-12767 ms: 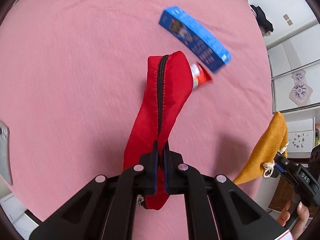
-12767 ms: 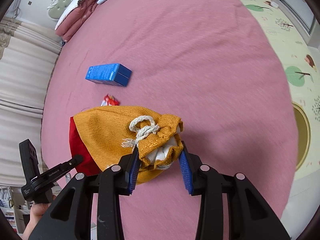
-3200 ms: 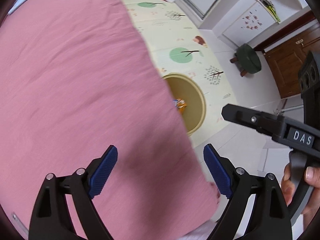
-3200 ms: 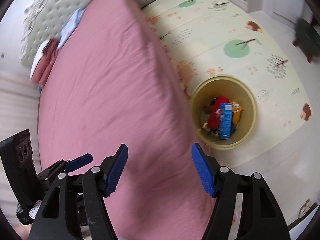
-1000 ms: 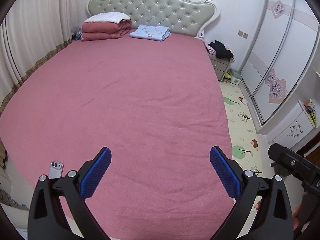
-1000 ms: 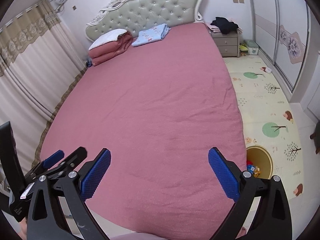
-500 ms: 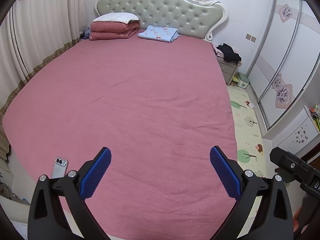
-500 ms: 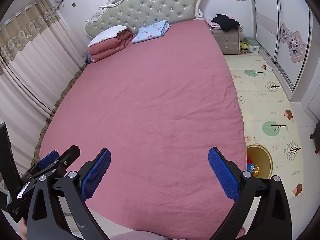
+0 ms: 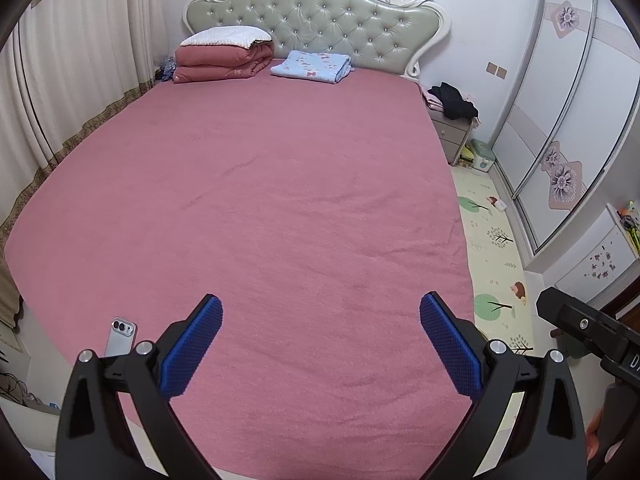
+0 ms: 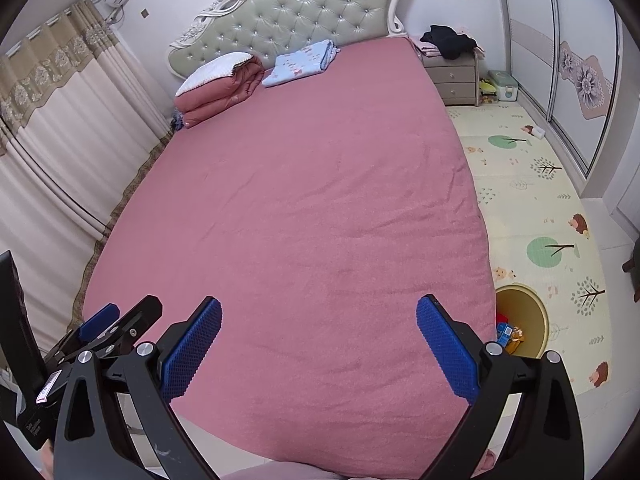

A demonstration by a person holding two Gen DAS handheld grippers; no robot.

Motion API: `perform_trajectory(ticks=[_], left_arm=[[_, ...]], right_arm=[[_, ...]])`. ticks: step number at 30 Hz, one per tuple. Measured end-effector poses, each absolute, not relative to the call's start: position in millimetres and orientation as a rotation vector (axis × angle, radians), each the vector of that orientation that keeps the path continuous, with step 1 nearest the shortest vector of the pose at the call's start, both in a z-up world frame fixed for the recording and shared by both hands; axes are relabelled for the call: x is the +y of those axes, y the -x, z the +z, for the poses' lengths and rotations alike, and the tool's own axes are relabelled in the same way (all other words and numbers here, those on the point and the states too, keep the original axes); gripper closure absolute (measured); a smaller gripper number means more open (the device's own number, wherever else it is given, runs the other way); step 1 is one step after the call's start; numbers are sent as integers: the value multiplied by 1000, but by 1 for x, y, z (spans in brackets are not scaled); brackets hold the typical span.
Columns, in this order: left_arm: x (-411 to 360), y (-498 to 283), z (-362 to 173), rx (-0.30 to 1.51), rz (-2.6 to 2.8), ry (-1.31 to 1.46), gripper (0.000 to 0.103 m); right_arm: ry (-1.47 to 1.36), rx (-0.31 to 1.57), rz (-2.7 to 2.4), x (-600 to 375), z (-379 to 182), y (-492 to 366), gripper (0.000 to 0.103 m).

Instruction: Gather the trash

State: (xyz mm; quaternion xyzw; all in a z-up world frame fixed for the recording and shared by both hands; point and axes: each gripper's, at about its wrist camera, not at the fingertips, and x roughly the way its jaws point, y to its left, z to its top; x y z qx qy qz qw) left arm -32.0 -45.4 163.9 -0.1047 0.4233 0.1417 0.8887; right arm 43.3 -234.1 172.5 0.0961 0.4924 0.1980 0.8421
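Phone (image 9: 120, 335) near bed (image 9: 260, 200) corner; bin (image 10: 524, 320) beside bed.

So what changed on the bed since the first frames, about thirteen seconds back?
The red zip pouch, mustard drawstring bag and blue carton have left the pink bedspread; items now lie in the round yellow bin on the floor. The left gripper and right gripper, then clamped on pouch and bag, are open and empty. The folded bedding by the headboard is unchanged.
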Motion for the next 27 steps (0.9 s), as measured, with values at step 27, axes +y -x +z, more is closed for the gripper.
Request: perform_trajectory(ticks=[27], left_arm=[[-46,36,164,885,307,231,4]], right_arm=[[-182,1052,455,-224,173,-44,9]])
